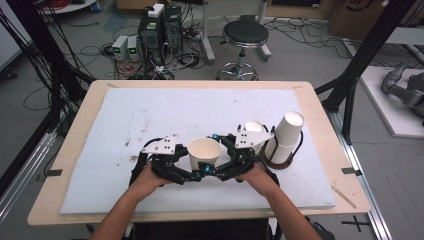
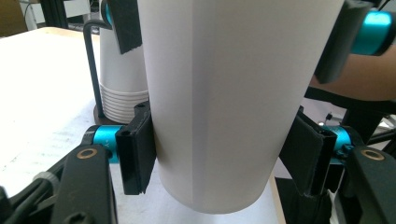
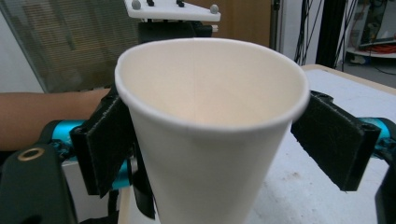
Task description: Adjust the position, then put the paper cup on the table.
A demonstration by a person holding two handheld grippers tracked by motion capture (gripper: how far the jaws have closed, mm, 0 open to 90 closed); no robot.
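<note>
From above, one white paper cup (image 1: pixel 204 151) stands upright, mouth up, near the front middle of the pale wooden bench (image 1: pixel 75 145), over the white foam sheet (image 1: pixel 150 120) that covers it. Two grippers flank it: the left gripper (image 1: pixel 192 161) comes from the left, the right gripper (image 1: pixel 218 159) from the right, each held in one hand. To the right sits a black wire cup holder (image 1: pixel 295 152) holding one stack of white paper cups (image 1: pixel 285 137), and the top of one more white cup (image 1: pixel 254 127) shows behind the right gripper. On the floor beyond are one black round stool (image 1: pixel 245 35) and a cluster of computer boxes (image 1: pixel 160 30).

In the left gripper view, its two black fingers (image 2: pixel 137 156) pinch the cup (image 2: pixel 224 102) low on its wall, one on each side. The cup stack (image 2: pixel 122 79) stands beyond at left.

In the right gripper view, its two fingers (image 3: pixel 334 142) are spread either side of the cup (image 3: pixel 210 140) just under the rim; the right one stands clear, and whether the left one touches I cannot tell.
</note>
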